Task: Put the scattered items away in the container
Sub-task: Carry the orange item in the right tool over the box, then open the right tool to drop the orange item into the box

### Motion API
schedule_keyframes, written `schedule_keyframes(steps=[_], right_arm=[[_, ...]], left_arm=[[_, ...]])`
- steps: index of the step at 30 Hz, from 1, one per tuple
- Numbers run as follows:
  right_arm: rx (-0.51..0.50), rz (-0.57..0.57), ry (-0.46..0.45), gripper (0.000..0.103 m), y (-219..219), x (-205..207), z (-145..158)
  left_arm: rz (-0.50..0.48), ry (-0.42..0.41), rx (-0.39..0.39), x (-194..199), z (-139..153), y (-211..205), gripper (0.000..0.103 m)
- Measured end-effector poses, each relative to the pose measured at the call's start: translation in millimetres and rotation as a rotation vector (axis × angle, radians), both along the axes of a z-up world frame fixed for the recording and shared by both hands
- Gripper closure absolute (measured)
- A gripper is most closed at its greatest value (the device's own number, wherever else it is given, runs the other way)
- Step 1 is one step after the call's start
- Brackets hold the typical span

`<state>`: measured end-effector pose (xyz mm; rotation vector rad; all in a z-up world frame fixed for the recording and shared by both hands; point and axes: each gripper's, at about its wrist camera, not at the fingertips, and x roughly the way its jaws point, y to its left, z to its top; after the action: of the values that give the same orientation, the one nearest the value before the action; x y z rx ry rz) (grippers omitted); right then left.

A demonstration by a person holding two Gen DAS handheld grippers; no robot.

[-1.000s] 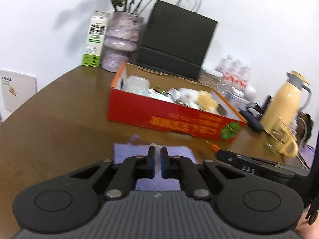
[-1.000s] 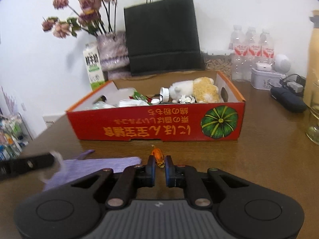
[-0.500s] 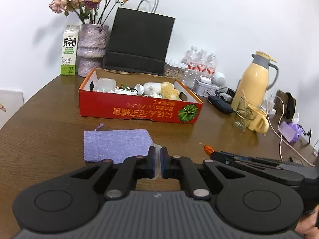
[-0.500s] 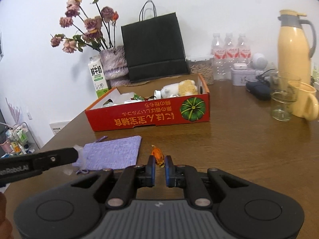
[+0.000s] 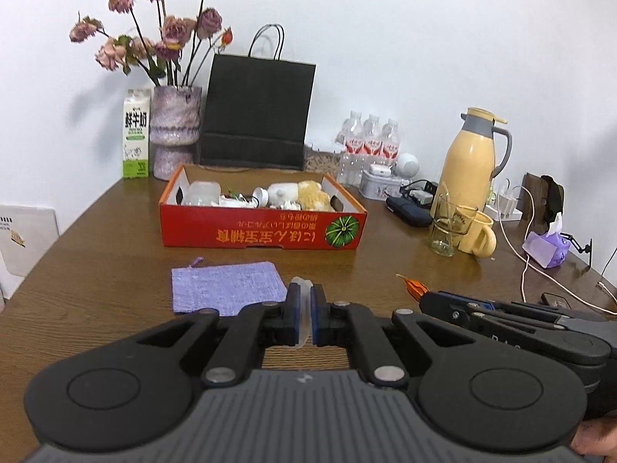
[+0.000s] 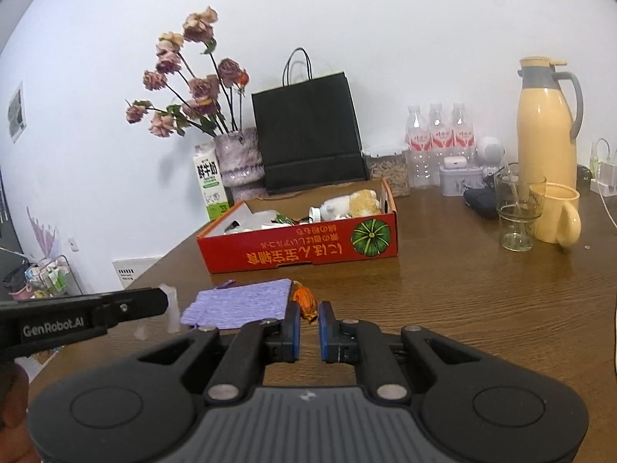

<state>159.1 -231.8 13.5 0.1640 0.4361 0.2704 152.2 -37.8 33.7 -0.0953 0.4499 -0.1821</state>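
Observation:
A red cardboard box point(image 5: 262, 231) point(image 6: 304, 252) stands mid-table with several small items inside. A lilac cloth pouch point(image 5: 227, 287) point(image 6: 241, 305) lies flat in front of it. My left gripper point(image 5: 306, 293) is shut on a small clear plastic piece point(image 5: 302, 289), which also shows at its tip in the right wrist view point(image 6: 171, 306). My right gripper point(image 6: 306, 310) is shut on a small orange wrapped item point(image 6: 304, 301), which also shows in the left wrist view point(image 5: 412, 287). Both grippers are held above the table, well back from the box.
Behind the box stand a milk carton point(image 5: 135, 135), a vase of dried roses point(image 5: 175, 131), a black paper bag point(image 5: 256, 115) and water bottles point(image 5: 370, 142). To the right are a yellow thermos point(image 5: 468, 162), a glass point(image 5: 449, 227), a yellow mug point(image 5: 478, 233) and cables point(image 5: 524, 254).
Both grippers have pulled back and up from the box, each keeping its hold. The box and pouch now appear farther away.

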Motion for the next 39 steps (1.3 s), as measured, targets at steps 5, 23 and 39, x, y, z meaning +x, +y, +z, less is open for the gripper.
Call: schedule_keyframes(steps=[5,23,39], right_arm=[[0.005,0.001,-0.028,0.094,-0.7,-14.8,9.0],[-0.001,0.020,-0.046,0.094,-5.2,73.0,31.5],[-0.230,0.040,0.221,0.094,10.6,314.4,44.7]], left_arm=[[-0.001,-0.030,0.010,-11.7,7.3,0.0,0.097],[-0.062,0.033,-0.016,103.1,29.2,15.9,0.097],[-0.028,0.179,0.128,301.6,34.1,5.4,0.097]])
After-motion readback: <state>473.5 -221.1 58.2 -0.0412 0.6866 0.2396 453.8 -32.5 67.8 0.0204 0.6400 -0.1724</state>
